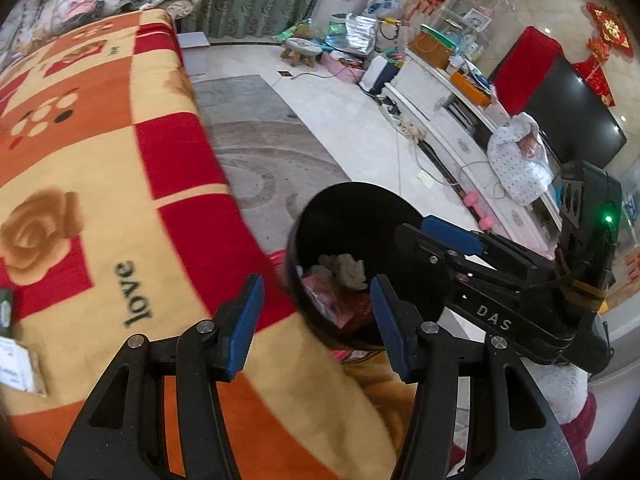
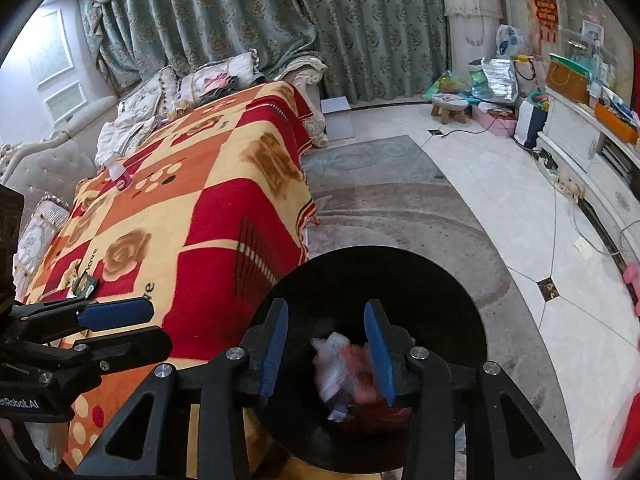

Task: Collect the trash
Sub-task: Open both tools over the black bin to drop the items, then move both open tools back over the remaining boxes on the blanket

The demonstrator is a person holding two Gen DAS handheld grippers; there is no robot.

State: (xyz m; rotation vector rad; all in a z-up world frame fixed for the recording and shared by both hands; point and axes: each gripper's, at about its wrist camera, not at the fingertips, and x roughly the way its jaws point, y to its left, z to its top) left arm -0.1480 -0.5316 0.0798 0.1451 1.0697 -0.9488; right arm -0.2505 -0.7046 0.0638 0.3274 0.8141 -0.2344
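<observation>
A black round trash bin [image 1: 356,216] stands beside the blanket-covered table; it also shows in the right wrist view [image 2: 420,280]. Inside lie crumpled paper [image 1: 344,270] and red wrappers [image 1: 348,308]. My right gripper [image 2: 326,354] is open right over the bin's mouth; a blurred white and pink piece of trash [image 2: 344,368] is between and below its fingers, inside the bin. My left gripper [image 1: 316,326] is open and empty, over the table's edge next to the bin. A small green packet [image 2: 85,283] and a white bottle with a pink label [image 2: 118,172] lie on the blanket.
The table carries a red, orange and yellow blanket [image 1: 100,160]. A grey rug [image 2: 380,208] and pale tiled floor [image 2: 500,184] lie beyond the bin. A white TV cabinet [image 1: 448,120] with a TV [image 1: 568,112] lines the right wall. A sofa with cushions [image 2: 160,92] is at the back.
</observation>
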